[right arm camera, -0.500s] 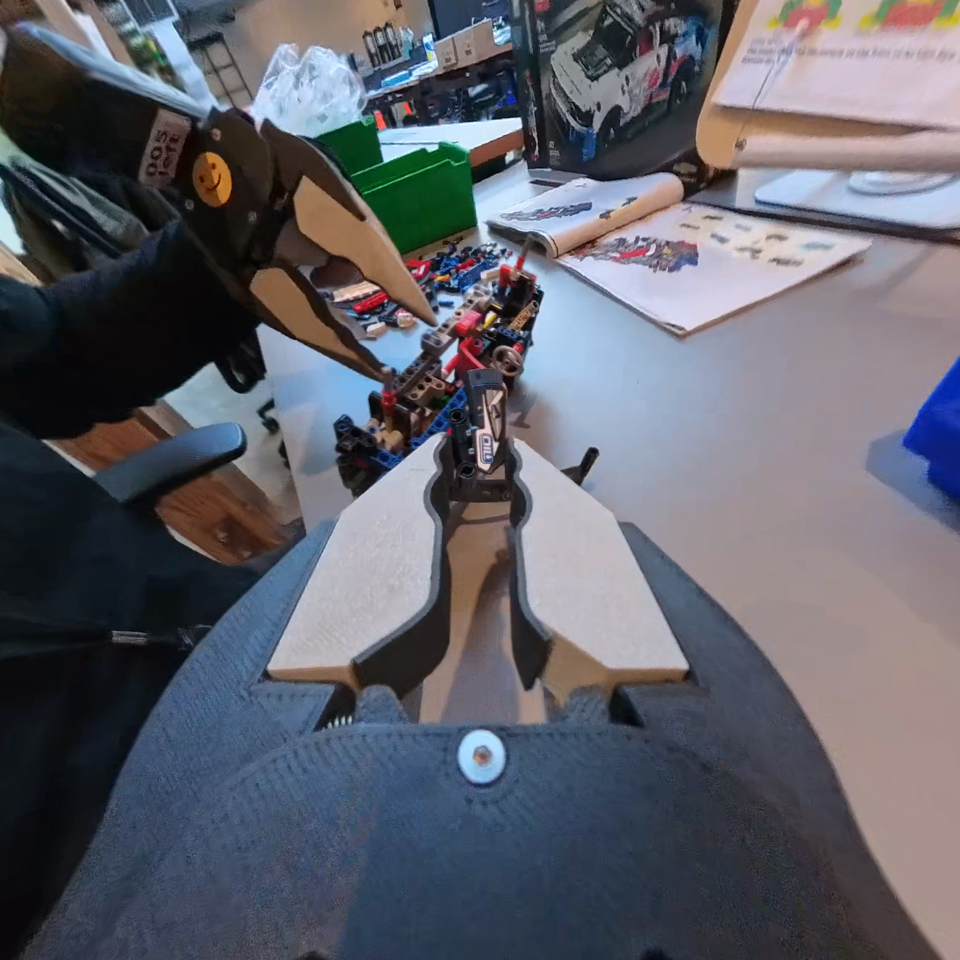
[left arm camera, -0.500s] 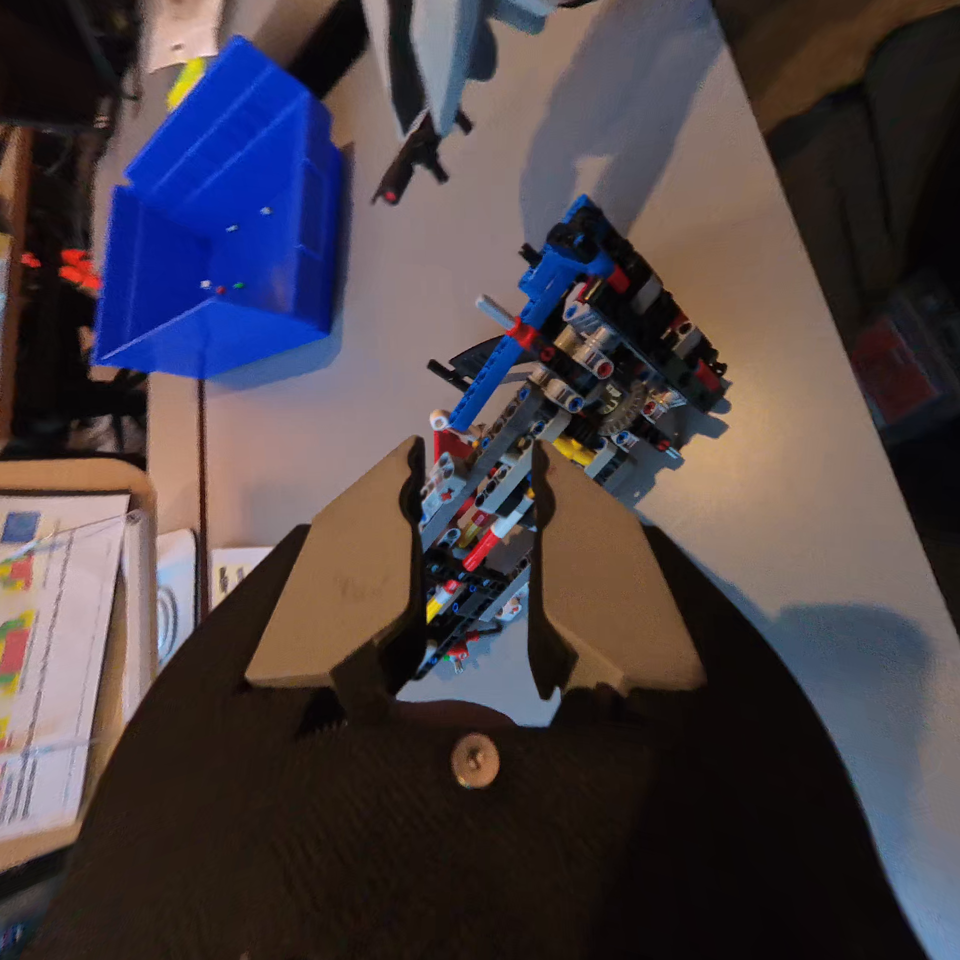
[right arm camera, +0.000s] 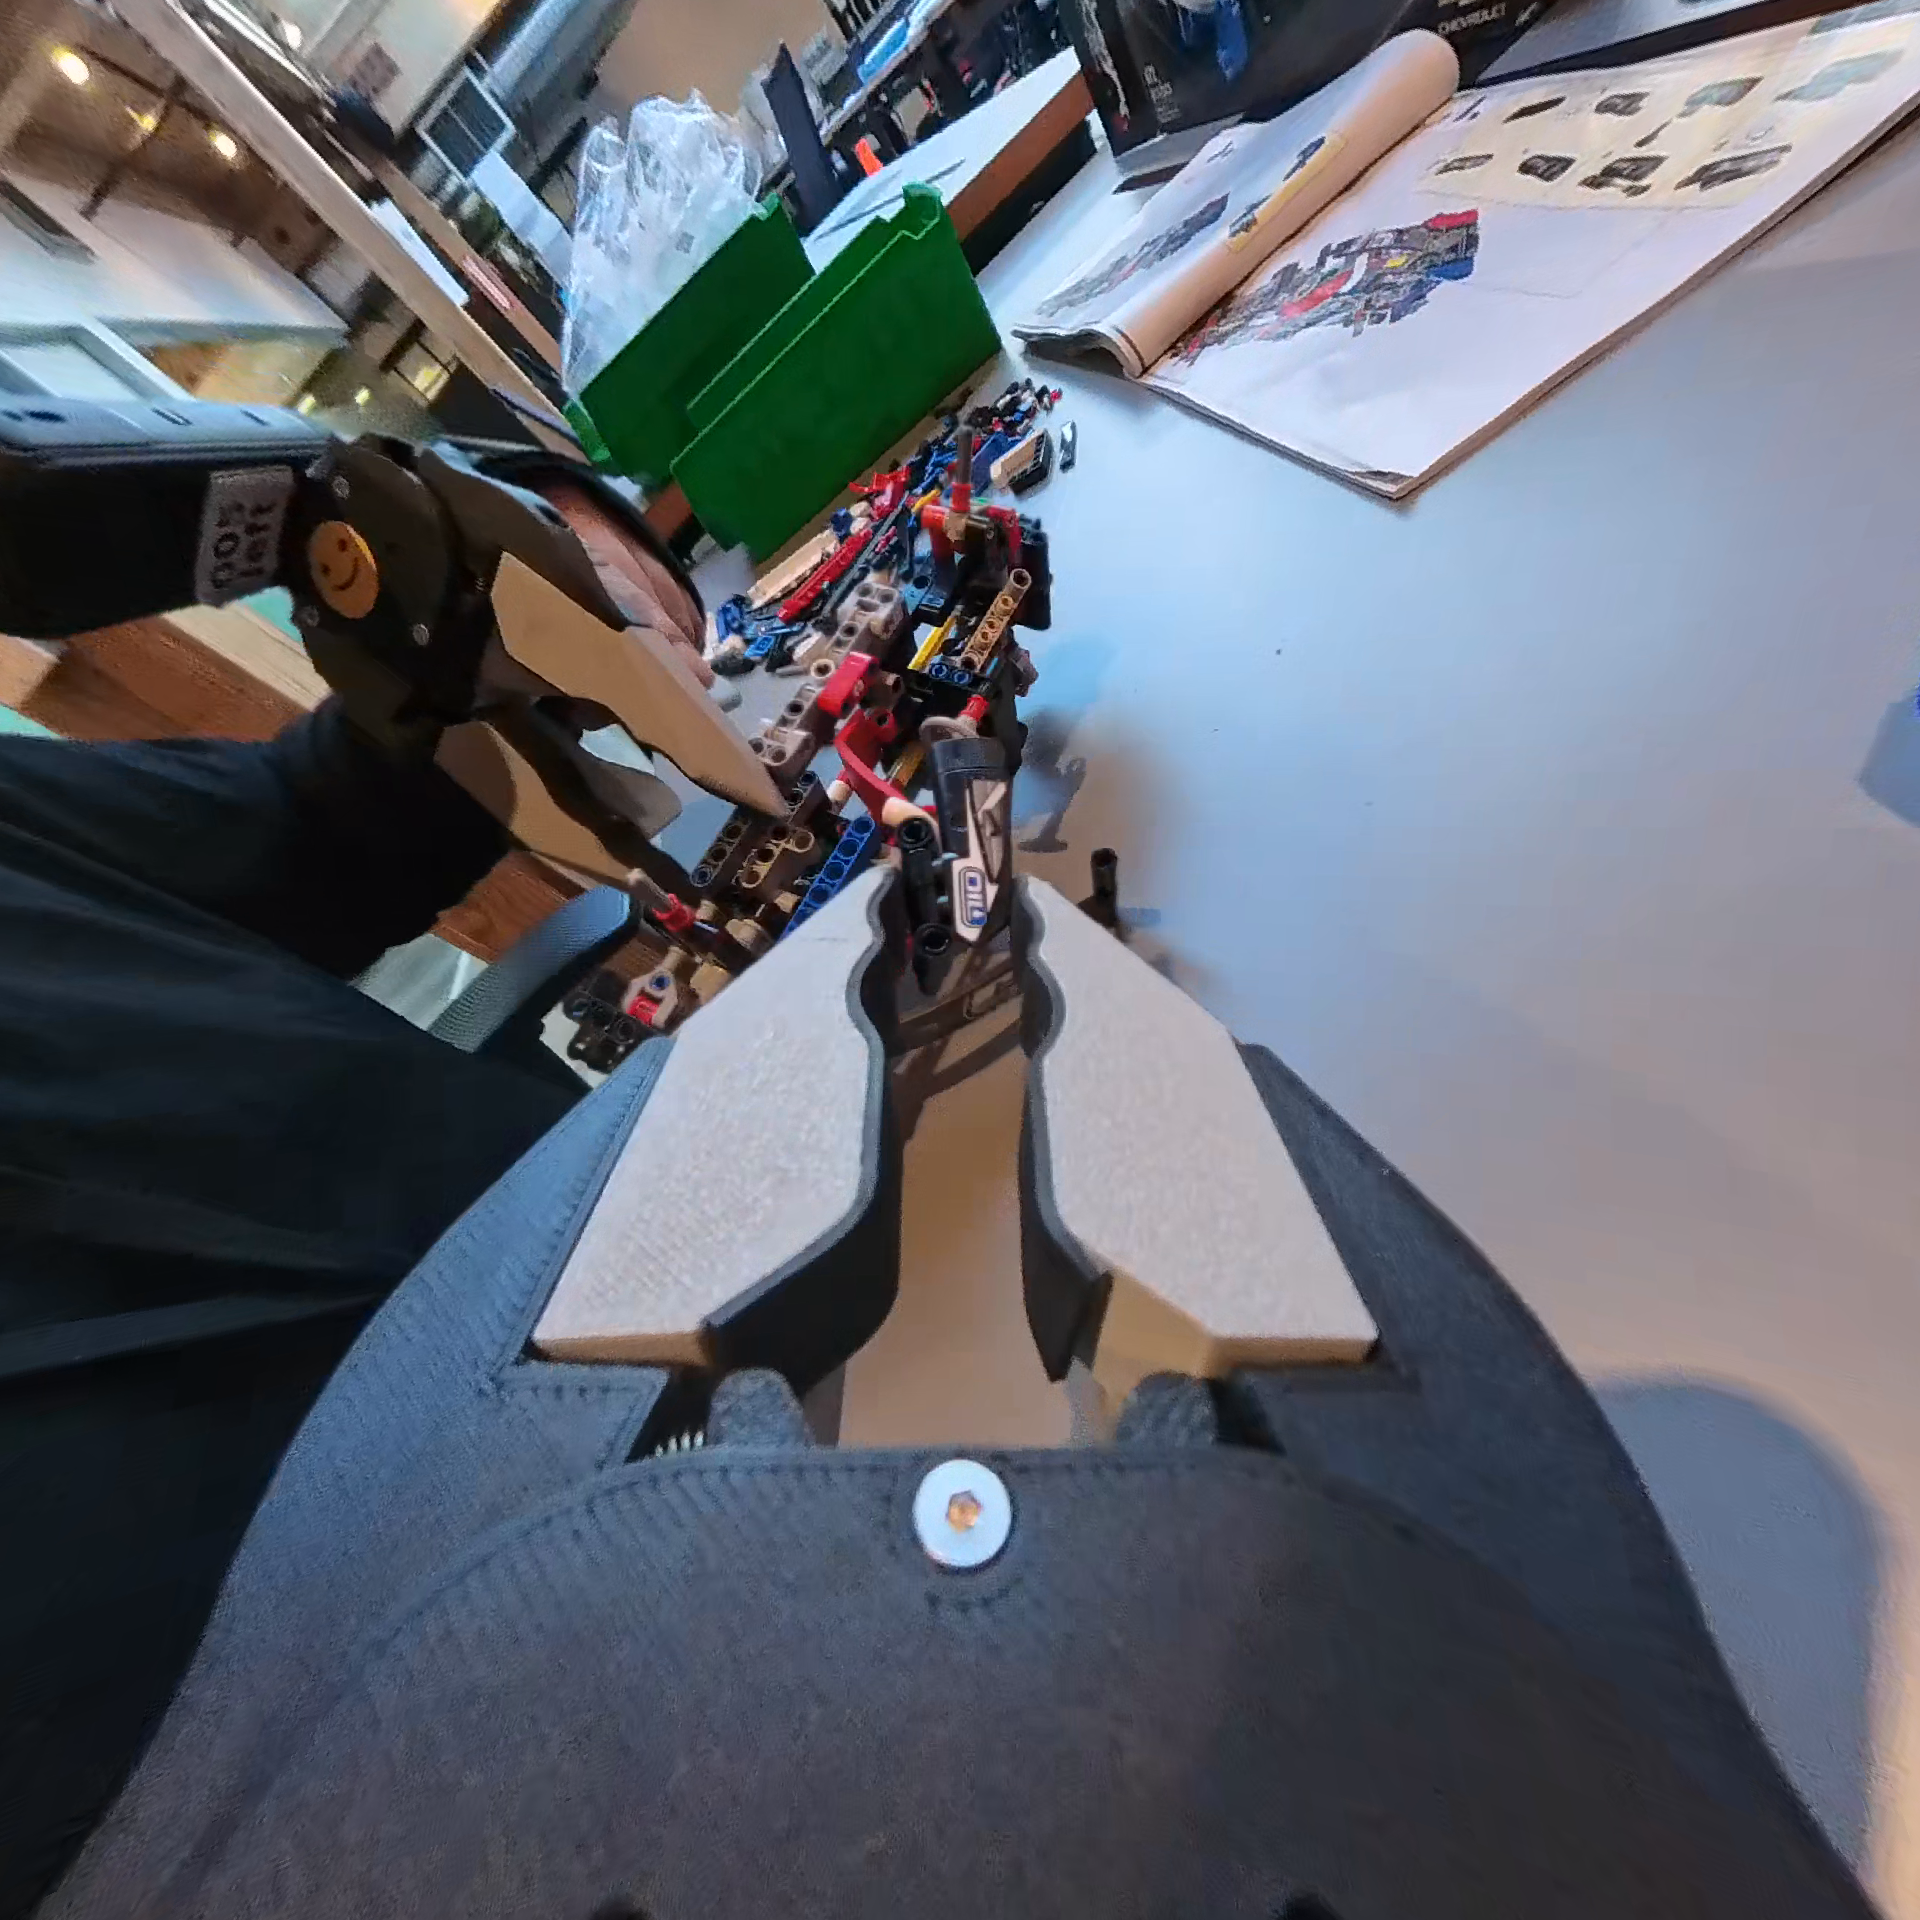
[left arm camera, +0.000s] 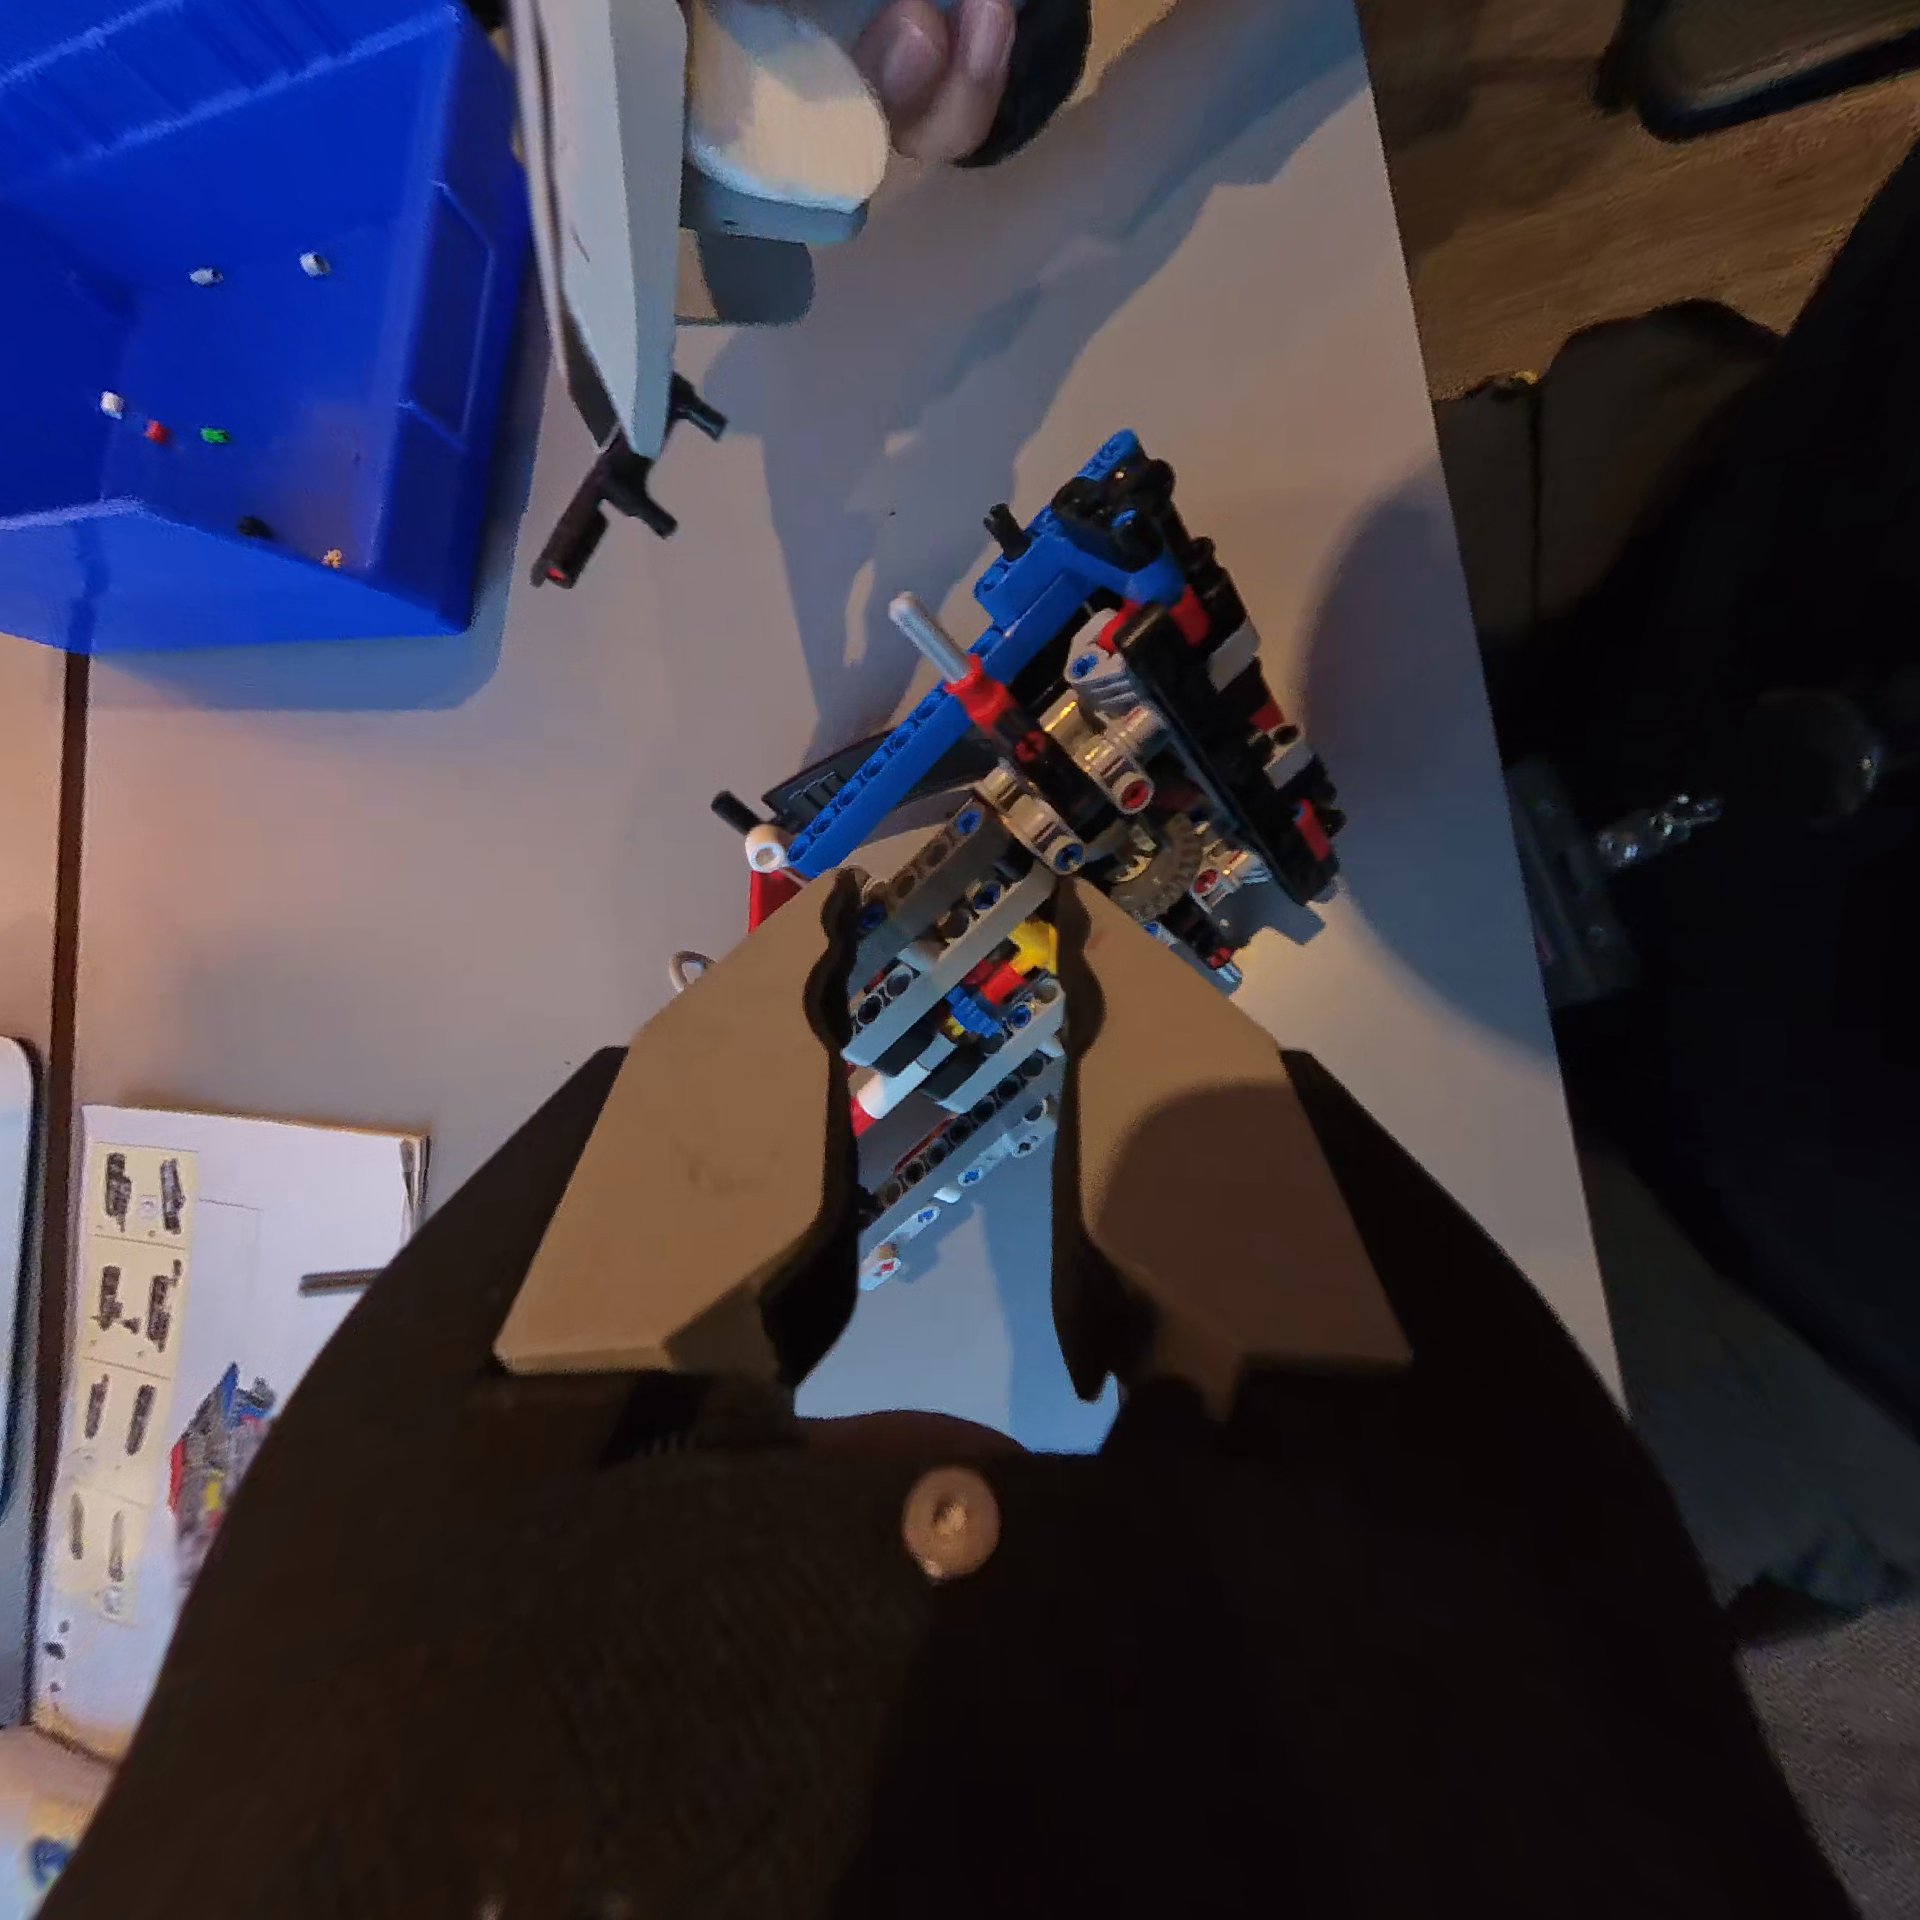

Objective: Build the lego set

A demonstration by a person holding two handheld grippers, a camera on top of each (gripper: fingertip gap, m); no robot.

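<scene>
The Lego model (left arm camera: 1081, 748), a long chassis of blue, black, grey and red beams, lies on the white table (left arm camera: 416, 883). My left gripper (left arm camera: 956, 904) is shut on its near end. It also shows in the right wrist view (right arm camera: 623, 707), with its fingertips pinching the model (right arm camera: 883, 675). My right gripper (right arm camera: 954, 894) is shut on a black panel piece (right arm camera: 971, 831) with a white sticker, held close beside the model. In the left wrist view the right gripper (left arm camera: 623, 260) holds this black piece (left arm camera: 592, 520) above the table, left of the model.
A blue bin (left arm camera: 260, 364) with a few tiny parts stands at the far left. An open instruction booklet (right arm camera: 1403, 260) lies at the back right, and also shows in the left wrist view (left arm camera: 208, 1299). Green bins (right arm camera: 810, 395) and loose parts (right arm camera: 883, 499) lie behind the model. The table edge (left arm camera: 1455, 727) runs along the right. The gap from one gripper's tips to the other's is roughly 11 centimetres.
My right gripper has tilted and shifted with the black panel piece still in it, and now sits nearer the blue bin in the left wrist view. My left gripper keeps hold of the model.
</scene>
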